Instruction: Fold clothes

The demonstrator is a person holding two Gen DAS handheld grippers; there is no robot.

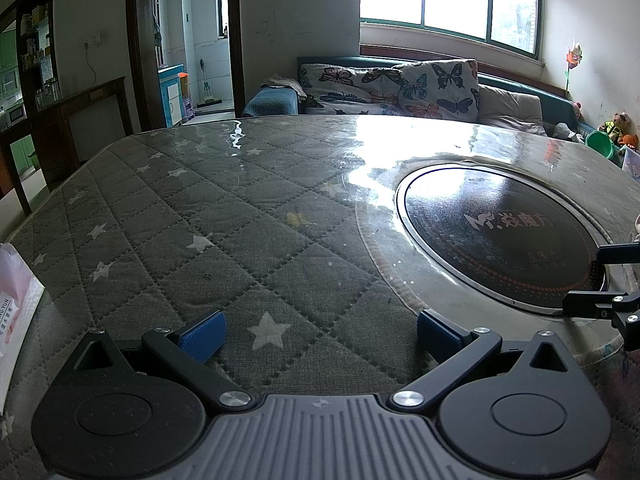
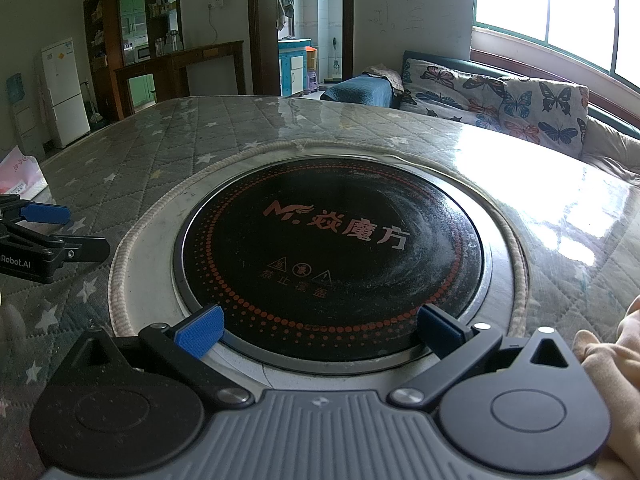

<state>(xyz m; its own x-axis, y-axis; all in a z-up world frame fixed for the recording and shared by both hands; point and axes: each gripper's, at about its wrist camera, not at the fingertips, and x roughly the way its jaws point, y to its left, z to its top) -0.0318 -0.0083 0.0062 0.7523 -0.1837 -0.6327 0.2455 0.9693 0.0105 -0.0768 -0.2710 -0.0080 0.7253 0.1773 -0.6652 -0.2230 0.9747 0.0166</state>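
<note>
One round table (image 1: 168,208) under a quilted star-print cover. One black induction cooktop (image 2: 332,256) set in its middle. Two grippers: left gripper (image 1: 320,336), right gripper (image 2: 320,332). Two butterfly-print cushions (image 1: 400,88). One white refrigerator (image 2: 66,92). One green bucket (image 1: 602,144). One paper packet (image 1: 16,312).

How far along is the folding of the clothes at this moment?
Nothing looks done yet. No folded garment lies on the quilted star-pattern table cover or around the round black cooktop. Nothing is in hand: the left gripper and the right gripper are both open and empty. A pale fabric shows at the right edge of the right wrist view; I cannot tell if it is the garment. All the folding is left.
</note>
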